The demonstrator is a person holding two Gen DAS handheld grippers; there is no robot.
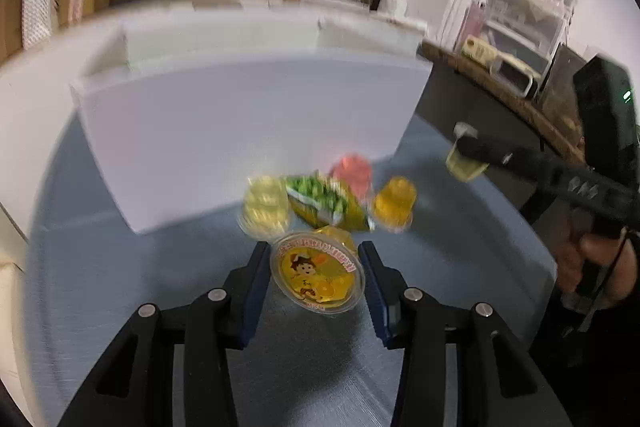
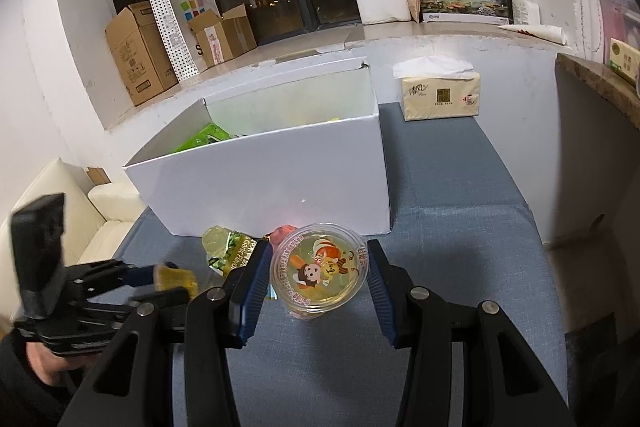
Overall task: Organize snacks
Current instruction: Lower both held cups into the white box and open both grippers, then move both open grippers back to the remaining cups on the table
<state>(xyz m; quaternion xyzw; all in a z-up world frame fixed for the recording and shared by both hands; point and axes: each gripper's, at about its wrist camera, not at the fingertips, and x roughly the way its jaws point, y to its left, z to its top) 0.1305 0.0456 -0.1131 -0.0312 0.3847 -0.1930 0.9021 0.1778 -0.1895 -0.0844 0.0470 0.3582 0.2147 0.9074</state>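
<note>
My left gripper (image 1: pixel 314 251) is shut on an orange-yellow jelly cup (image 1: pixel 318 275) with a cartoon lid, held above the blue-grey tablecloth (image 1: pixel 120 287). The right wrist view shows that gripper (image 2: pixel 168 275) low at the left with the cup (image 2: pixel 178 279). My right gripper (image 2: pixel 318 247) is shut on a pale yellow jelly cup (image 2: pixel 318 271); the left wrist view shows it (image 1: pixel 464 147) at the right with its cup (image 1: pixel 466 165). On the cloth in front of the white box (image 2: pixel 280 179) lie a pale cup (image 1: pixel 266 203), a green snack packet (image 1: pixel 324 199), a red cup (image 1: pixel 352 173) and an orange cup (image 1: pixel 394 203).
The open white box (image 1: pixel 240 115) holds a green packet (image 2: pixel 204 141). A tissue pack (image 2: pixel 440 95) stands behind the box to the right. A dark counter edge (image 2: pixel 592 87) borders the table's right side. A cream sofa (image 2: pixel 108 211) is at the left.
</note>
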